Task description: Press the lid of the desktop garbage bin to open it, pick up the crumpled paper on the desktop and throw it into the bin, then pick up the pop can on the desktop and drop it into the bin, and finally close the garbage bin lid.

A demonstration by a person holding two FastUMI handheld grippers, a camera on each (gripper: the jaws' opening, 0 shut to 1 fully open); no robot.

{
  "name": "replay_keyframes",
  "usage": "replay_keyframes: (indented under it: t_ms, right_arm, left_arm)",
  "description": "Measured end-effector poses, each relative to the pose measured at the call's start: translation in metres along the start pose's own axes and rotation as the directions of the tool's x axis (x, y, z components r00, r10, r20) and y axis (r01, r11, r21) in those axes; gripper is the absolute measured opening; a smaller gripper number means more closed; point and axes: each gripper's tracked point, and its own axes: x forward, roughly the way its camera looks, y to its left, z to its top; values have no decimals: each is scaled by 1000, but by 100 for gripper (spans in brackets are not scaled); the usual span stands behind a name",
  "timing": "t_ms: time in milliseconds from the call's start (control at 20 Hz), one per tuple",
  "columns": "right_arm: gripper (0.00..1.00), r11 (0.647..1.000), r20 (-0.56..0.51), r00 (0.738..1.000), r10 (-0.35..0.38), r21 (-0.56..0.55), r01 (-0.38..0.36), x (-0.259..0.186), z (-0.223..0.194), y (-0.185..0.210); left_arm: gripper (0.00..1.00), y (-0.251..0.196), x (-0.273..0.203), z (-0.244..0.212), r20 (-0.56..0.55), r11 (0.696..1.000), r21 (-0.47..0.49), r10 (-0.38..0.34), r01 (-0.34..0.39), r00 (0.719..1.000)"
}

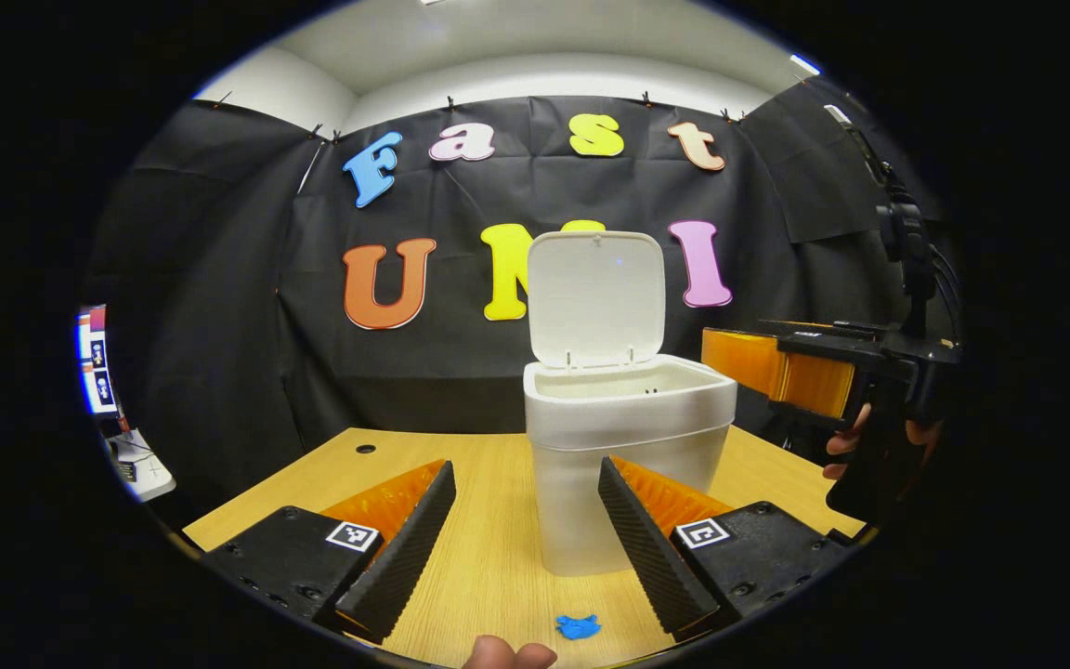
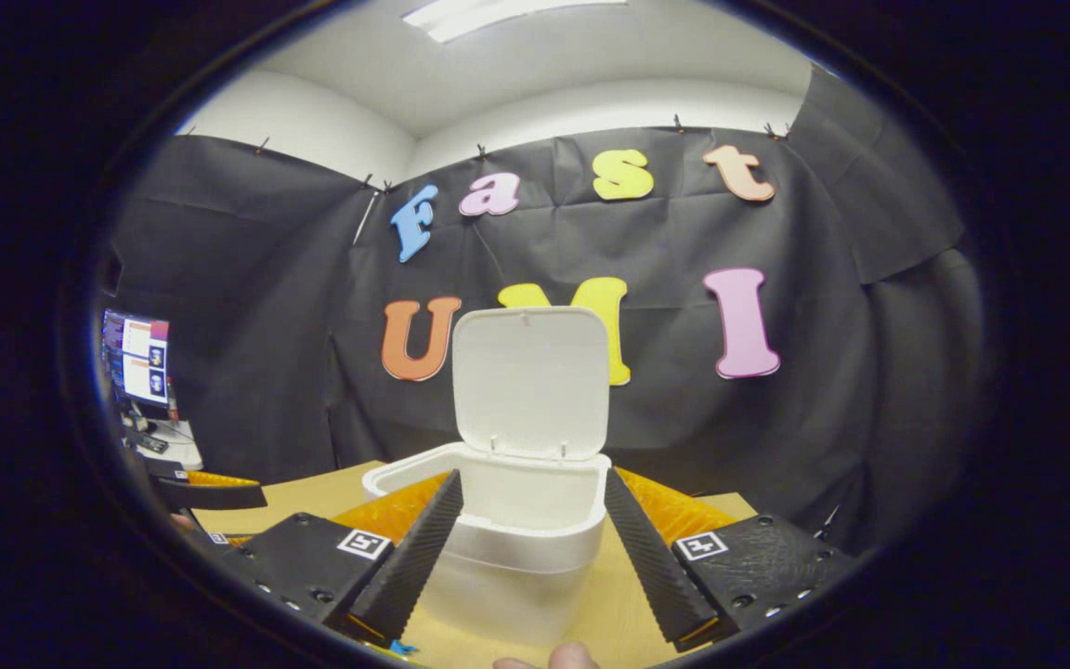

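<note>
Both tongs, left point(image 1: 524, 539) and right point(image 2: 531, 548), are gaping wide and holding nothing. The white plastic garbage bin point(image 1: 623, 446) is standing on the wooden counter point(image 1: 489, 548), its white square lid point(image 1: 596, 297) upright. A careless push on the lid is risking tipping this light bin.

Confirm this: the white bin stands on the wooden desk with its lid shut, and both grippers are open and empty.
Not quite: the lid is open, standing upright behind the rim of the bin, as the left gripper view shows. The rest holds: the bin stands on the desk, and the left gripper and right gripper are open and empty.
</note>
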Motion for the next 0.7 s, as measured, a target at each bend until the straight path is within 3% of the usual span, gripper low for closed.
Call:
replay_keyframes:
  t_ms: [400,700]
  right_arm:
    - [97,1000,-4,1000,-12,-3,12,-61,-33,-25]
    - [95,1000,-65,998,-18,8,19,-96,-86,-30]
  left_arm:
    - [100,-36,-6,-56,-117,997,-38,-76,72,990]
    - [100,-46,-19,-159,-352,996,-68,-76,55,933]
